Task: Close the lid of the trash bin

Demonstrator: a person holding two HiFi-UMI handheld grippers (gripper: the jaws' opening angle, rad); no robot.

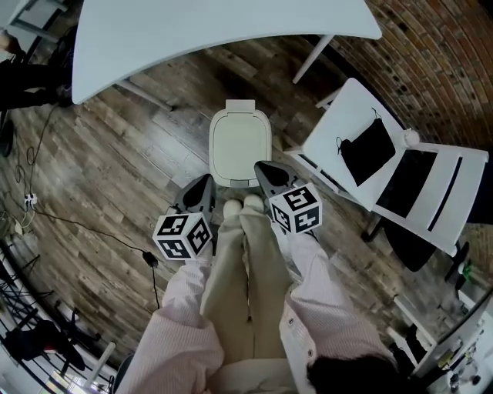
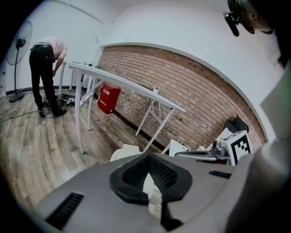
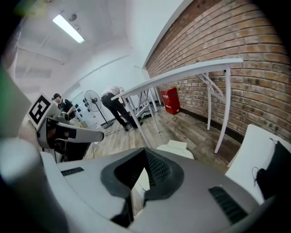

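We hold the left gripper (image 1: 200,187) and the right gripper (image 1: 269,175) side by side above our shoes (image 1: 242,205). Both are empty: the left fingers (image 2: 122,186) are pressed together on nothing, and so are the right fingers (image 3: 111,177). The trash bin (image 1: 239,146) stands on the floor (image 1: 115,154) just ahead of our feet and below the fingers, centred between the two grippers. Its long axis runs straight away from us, with the hinge end farthest off, near the white worktop (image 1: 216,23). Its lid (image 1: 239,150) seems to lie flat already, though from this steep angle we cannot say it is fully seated. The right gripper looks slightly nearer, its tip over the near right corner.
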